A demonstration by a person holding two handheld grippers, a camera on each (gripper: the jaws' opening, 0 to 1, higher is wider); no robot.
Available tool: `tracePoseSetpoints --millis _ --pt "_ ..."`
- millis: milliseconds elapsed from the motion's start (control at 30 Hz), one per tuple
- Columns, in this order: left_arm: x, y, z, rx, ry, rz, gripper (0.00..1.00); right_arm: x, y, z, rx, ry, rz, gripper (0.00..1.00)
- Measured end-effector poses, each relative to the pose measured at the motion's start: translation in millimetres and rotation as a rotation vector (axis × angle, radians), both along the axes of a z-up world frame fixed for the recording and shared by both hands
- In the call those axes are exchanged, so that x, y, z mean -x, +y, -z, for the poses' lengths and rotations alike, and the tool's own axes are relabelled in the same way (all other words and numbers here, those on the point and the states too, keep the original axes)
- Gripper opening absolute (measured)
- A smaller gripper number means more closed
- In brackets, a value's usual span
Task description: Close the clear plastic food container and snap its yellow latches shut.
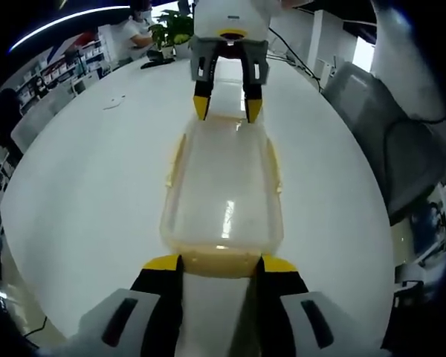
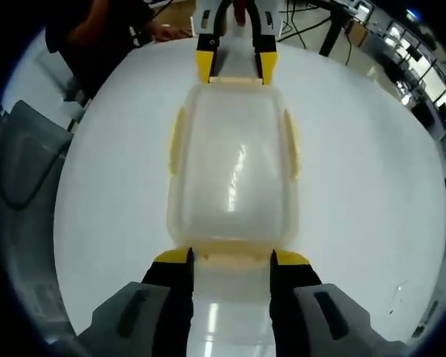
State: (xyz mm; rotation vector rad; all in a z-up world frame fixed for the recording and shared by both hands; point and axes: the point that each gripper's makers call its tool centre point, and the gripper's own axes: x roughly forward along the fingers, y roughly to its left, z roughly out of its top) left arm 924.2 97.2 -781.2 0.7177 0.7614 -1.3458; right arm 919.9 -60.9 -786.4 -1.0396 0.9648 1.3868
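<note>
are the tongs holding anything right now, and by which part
Both tongs sit open at opposite short ends of the clear plastic food container: left, right. Each straddles an end latch; whether they actually grip cannot be told.

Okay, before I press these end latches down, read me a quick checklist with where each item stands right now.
1. Lid sits on the container: ok, it covers the whole top.
2. Left gripper at its end latch: ok, tips straddle the near yellow edge.
3. Right gripper at the opposite end latch: ok, tips straddle it.
4. Long-side yellow latches snapped down: cannot tell.
5. End latches locked: cannot tell.
6. Container flat on the white table: ok, no visible tilt.
</note>
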Motion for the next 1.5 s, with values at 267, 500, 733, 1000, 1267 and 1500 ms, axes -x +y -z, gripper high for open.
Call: tracePoseSetpoints --millis 267,500,733,1000,1267,1500 --pt "10.4 3 -7.5 -0.058 -0.001 0.001 0.32 3 4 -9.6 0.005 -0.003 -0.014 0.36" --pt "18.6 10 -45.2 -0.061 -0.003 -0.021 0.32 9 9 -41.8 -0.029 -0.028 -0.03 0.36" --pt "30.3 9 -78.2 -0.085 -0.027 -0.029 0.32 18 9 -71.1 -0.076 -0.053 -0.045 0.36" --pt "40.9 -2 -113.8 -0.091 -0.043 -0.034 0.32 25 -1 -104.5 -0.125 -0.062 -0.049 0.36" --pt "38.5 -37 -137.3 -0.093 -0.07 -0.014 0.32 26 -38 -124.7 -0.133 -0.084 -0.03 0.36" --pt "28.8 -75 -137.8 -0.097 -0.1 0.009 0.32 21 -75 -127.5 -0.127 -0.101 0.0 0.36"
